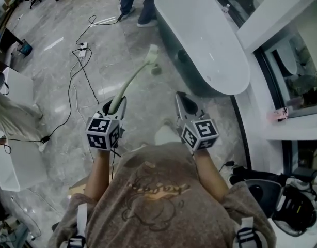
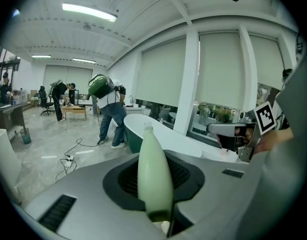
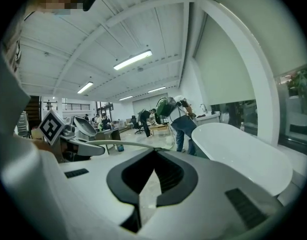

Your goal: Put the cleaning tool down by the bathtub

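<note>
1. My left gripper point(image 1: 113, 106) is clamped on the near end of the long pale-green plastic cleaning tool point(image 1: 128, 84). The tool's handle runs away from me, and its small brush head points toward the white oval bathtub with the dark green outer wall point(image 1: 210, 45).
2. My right gripper point(image 1: 183, 101) has its jaws together at the tips, with nothing between them. It hangs just right of the left one.
3. As I judge it, the carrying is mostly done. The brush head is already near the tub's left wall, over the grey marble floor point(image 1: 55, 61).
4. The tool is not yet down. I still have to lower it to the floor beside the tub and let go.
5. Only the head view shows the tool's whole length, its head lying left of the tub, and the black cables with a white power strip point(image 1: 82, 47) on the far left floor.
6. Only the left gripper view shows the handle seated between my jaws, and a person with a green backpack point(image 2: 109, 111) bending at the tub's far end.
7. Only the right gripper view shows that those jaws are empty.
</note>
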The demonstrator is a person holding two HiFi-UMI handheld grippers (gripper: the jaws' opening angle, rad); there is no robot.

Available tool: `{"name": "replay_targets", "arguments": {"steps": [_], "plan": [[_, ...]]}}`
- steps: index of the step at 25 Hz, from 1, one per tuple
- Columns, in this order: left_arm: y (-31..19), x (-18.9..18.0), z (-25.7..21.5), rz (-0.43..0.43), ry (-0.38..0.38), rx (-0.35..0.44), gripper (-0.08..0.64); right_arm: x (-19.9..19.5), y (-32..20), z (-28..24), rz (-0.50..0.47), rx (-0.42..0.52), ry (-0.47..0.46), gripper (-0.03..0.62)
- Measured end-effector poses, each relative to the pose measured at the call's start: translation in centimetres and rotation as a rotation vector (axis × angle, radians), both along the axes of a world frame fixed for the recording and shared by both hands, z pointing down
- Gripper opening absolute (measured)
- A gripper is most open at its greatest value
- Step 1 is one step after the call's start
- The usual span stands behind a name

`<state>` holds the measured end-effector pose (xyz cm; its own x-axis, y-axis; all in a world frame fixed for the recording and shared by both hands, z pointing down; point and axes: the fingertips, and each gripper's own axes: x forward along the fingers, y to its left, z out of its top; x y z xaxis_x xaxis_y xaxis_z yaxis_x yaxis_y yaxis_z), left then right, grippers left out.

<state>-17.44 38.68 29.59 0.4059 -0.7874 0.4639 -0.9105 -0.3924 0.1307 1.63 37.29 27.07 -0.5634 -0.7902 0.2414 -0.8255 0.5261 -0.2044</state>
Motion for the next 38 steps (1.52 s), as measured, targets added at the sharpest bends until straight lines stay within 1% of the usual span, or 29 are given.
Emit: {"name": "replay_targets", "arguments": {"steps": [7,14,21,31,38], "plan": [[-3.2,0.3,1.4,-0.001,-0.006,-0.003,0.072,0.6,-3.4,1.3,0.017,0.008,-0.009,0.002],[-8.6,1.3,1.8,0.016,-0.002,0.007,0.072,0.3,-9.3,1.2,0.010,0.024,-0.022,0.002],[-15.1,1.7,2.2,0.037,0.005,-0.005,0.072,0.6,-16.2,1.8,0.024,0.006,-0.047,0.002],[-24.8,3.4,2.3,0.030,-0.003,-0.021,0.072,3.1,-26.1,1.8,0.007,-0.028,-0.055,0.002],[-30.6,4.8,2.3,0.015,-0.023,-0.009,0.072,5.5,-32.7,2.2,-0.016,-0.039,-0.052,0.002]]}}
